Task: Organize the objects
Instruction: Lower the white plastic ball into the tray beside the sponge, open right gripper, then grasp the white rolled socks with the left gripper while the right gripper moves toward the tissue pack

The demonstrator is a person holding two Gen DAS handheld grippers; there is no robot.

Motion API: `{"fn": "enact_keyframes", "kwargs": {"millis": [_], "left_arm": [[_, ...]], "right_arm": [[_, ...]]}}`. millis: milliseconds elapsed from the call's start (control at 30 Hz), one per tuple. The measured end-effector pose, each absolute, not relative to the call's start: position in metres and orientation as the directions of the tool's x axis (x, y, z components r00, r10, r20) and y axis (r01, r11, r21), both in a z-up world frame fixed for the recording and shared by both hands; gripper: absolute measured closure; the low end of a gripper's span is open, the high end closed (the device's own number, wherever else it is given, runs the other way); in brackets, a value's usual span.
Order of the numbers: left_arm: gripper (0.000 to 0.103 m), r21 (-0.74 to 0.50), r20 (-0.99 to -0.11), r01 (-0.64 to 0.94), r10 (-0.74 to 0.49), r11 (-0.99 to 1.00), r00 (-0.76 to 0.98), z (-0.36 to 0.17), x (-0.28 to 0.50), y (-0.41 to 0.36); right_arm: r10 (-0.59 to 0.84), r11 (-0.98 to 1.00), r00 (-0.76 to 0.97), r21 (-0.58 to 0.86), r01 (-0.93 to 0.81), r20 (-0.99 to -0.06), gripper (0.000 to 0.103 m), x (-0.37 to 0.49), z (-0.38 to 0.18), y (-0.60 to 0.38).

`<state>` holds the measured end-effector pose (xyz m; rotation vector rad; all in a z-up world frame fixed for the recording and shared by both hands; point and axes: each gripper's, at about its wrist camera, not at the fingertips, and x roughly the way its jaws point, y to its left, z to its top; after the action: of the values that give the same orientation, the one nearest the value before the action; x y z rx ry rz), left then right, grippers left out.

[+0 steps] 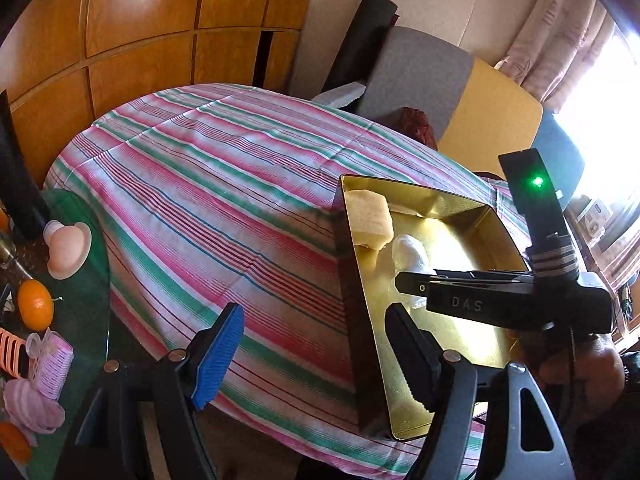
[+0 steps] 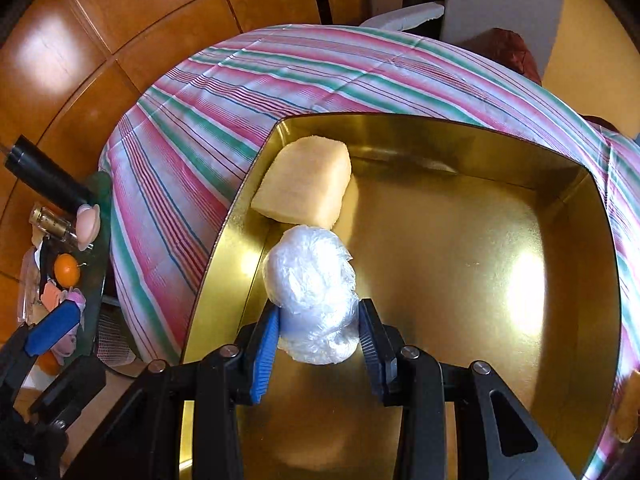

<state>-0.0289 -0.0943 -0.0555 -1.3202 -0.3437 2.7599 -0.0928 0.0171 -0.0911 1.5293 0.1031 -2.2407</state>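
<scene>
Holding a crumpled ball of clear plastic wrap [image 2: 312, 296] between its blue and black pads, the right hand-held gripper [image 2: 318, 340] hangs inside the gold tin [image 2: 560, 176], close to the tin's left wall. Its jaws are drawn in narrow and press the ball from both sides. The ball sits just beside the pale yellow sponge block [image 2: 306, 186], which lies in the tin's far left corner; I cannot tell whether the two touch, or whether the ball already rests on the tin floor.

The left hand-held gripper [image 1: 316, 356] stands wide open and holds nothing, poised over the striped cloth just left of the tin.

Risks, as I judge them: the wrap is light, springy and slick, so it may cling to a ribbed pad on release and lift out again, or uncurl and roll across the smooth, glossy metal floor. A release made too high could let it bounce against the sponge. The tin itself rests on soft, rumpled fabric, so a knock from either gripper against its thin wall might tip or slide it.

The tin is shallow, rectangular with rounded corners and mirror-bright inside. The sponge looks coarse and porous. Further left of the tin, a glass surface [image 1: 86, 300] carries an orange [image 1: 35, 305] and pink hair rollers [image 1: 50, 360].
</scene>
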Motion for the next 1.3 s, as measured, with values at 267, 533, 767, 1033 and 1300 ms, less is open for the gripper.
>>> {"fn": "enact_keyframes", "kwargs": {"millis": [267, 533, 767, 1033, 1300], "left_arm": [[0.03, -0.223, -0.765, 0.037, 0.152, -0.974, -0.626, -0.056, -0.029, -0.093], [0.03, -0.221, -0.774, 0.038, 0.151, -0.975, -0.615, -0.059, -0.028, -0.092], [0.03, -0.223, -0.777, 0.047, 0.148, -0.974, -0.612, -0.061, -0.029, -0.092], [0.03, -0.23, -0.778, 0.05, 0.153, -0.972, -0.609, -0.063, -0.028, -0.092], [0.03, -0.237, -0.782, 0.036, 0.168, -0.971, -0.6, -0.065, -0.028, -0.086]], "right_arm": [[-0.291, -0.909, -0.307, 0.161, 0.385, -0.906, 0.063, -0.096, -0.094, 0.015], [-0.289, -0.91, -0.314, 0.158, 0.382, -0.905, 0.06, -0.106, -0.091, 0.001], [-0.35, -0.897, -0.327, 0.213, 0.388, -0.878, 0.034, -0.1, -0.084, 0.001], [-0.333, -0.911, -0.382, 0.19, 0.365, -0.862, 0.019, -0.086, -0.071, 0.018], [-0.264, -0.941, -0.503, 0.105, 0.323, -0.823, 0.0, -0.053, -0.051, 0.055]]}}
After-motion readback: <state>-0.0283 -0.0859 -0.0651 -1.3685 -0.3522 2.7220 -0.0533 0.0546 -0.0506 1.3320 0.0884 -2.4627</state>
